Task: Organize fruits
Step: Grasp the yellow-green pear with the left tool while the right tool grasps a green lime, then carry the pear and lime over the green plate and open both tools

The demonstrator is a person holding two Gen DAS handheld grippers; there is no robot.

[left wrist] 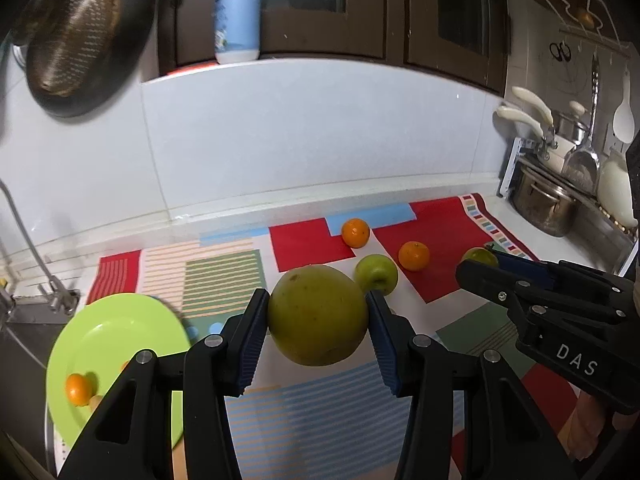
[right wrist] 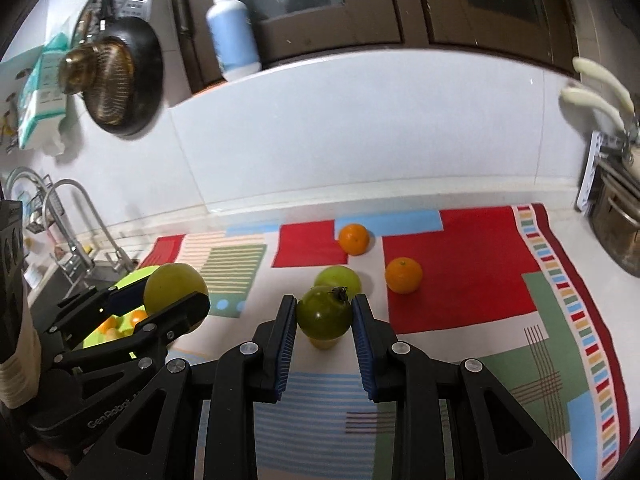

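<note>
One patterned cloth is covering the counter, its right striped edge stopping short of the steel pot. Bare cloth is lying open between the grippers.

Lime green plate is sitting at the cloth's left end by the sink, holding small oranges.

Left gripper is clamping a large yellow-green fruit between its blue pads, above the cloth just right of the plate.

Right gripper is closing on a dark green fruit with a stem. "DAS" is showing on its body; "GenRobot" is reading on the left one.

Green apple and two oranges are sitting loose on the red patches.
</note>
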